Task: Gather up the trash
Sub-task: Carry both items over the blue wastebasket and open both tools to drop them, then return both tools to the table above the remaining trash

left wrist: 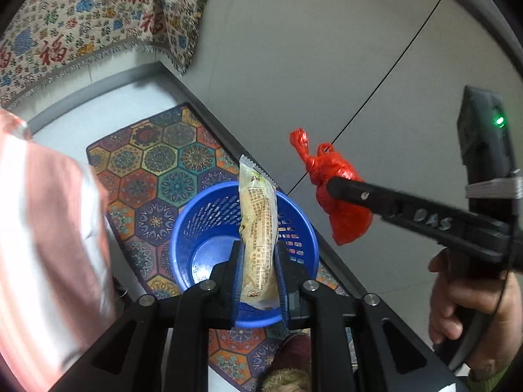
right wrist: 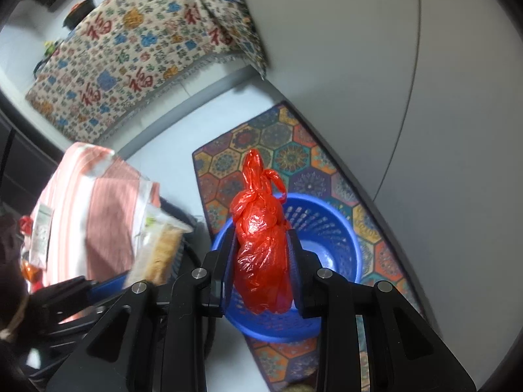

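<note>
**Both grippers loaded, above the basket**

Left gripper (left wrist: pixel 258 254) is clamped on a tan snack wrapper (left wrist: pixel 258 228), which stands upright at centre frame, pinched at its lower half. Judged light, crinkly and slick; a mid-body pinch suits it, since its ends would fold.

Right gripper (right wrist: pixel 261 254) is closed on a knotted red plastic bag (right wrist: pixel 261 245), squeezed across its bulging middle, knot and handles poking up. Judged soft, compressible and light; the film could slip or tear.

The blue perforated basket (left wrist: pixel 196 228) sits empty directly behind both items, lower centre, on a hexagon-patterned mat (left wrist: pixel 147 170).
</note>
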Available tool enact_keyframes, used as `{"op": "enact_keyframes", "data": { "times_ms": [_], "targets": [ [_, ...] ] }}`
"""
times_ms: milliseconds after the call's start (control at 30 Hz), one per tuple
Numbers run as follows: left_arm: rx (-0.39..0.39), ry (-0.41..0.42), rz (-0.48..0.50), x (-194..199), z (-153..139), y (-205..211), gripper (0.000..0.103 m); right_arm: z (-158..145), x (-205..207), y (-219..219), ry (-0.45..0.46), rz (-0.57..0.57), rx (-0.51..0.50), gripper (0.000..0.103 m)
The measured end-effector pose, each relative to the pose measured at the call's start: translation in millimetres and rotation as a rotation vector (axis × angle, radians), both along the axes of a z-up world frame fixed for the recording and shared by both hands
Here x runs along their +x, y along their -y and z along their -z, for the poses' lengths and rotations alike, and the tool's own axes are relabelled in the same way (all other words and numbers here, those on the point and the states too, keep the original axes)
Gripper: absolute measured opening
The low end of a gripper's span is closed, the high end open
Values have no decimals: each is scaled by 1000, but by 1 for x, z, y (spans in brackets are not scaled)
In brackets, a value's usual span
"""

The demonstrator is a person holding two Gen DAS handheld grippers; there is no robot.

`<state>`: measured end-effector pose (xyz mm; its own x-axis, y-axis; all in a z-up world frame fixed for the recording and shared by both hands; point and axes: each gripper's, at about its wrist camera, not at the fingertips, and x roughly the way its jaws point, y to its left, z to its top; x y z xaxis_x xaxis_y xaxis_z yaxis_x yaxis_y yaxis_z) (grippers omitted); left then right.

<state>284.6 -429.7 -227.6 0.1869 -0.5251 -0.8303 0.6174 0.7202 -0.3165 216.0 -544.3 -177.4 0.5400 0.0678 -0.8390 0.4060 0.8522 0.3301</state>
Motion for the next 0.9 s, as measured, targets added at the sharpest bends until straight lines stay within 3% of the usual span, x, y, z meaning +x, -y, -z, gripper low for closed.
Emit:
{"op": "enact_keyframes", "data": {
  "times_ms": [67,133,267,467,567,600,667,767,900],
  "targets": [
    [-1,-8,12,6,11,6,25,1,0,3,3,19,-1,39],
    [22,-19,1,11,22,13,45,0,0,7,20,39,-2,56],
    [-12,16,-29,2,8,1,45,-10,-6,10,58,67,-38,60],
    [-23,144,-59,-26,-47,-35,51,-53,-16,-7,147,91,-223,70],
    [-80,169,-75,-49,-81,-75,58,-81,-26,-28,223,103,-313,79],
    [-101,174,-88,-59,-90,-94,64,-89,-28,-35,245,103,-335,79],
    [-112,196,-114,-78,-103,-130,66,-105,-34,-54,291,84,-375,80],
    [-48,234,-153,-111,-107,-193,66,-122,-40,-93,339,36,-425,84],
    [68,277,-233,-141,-94,-275,66,-120,-45,-167,353,-67,-413,84]
  ]
}}
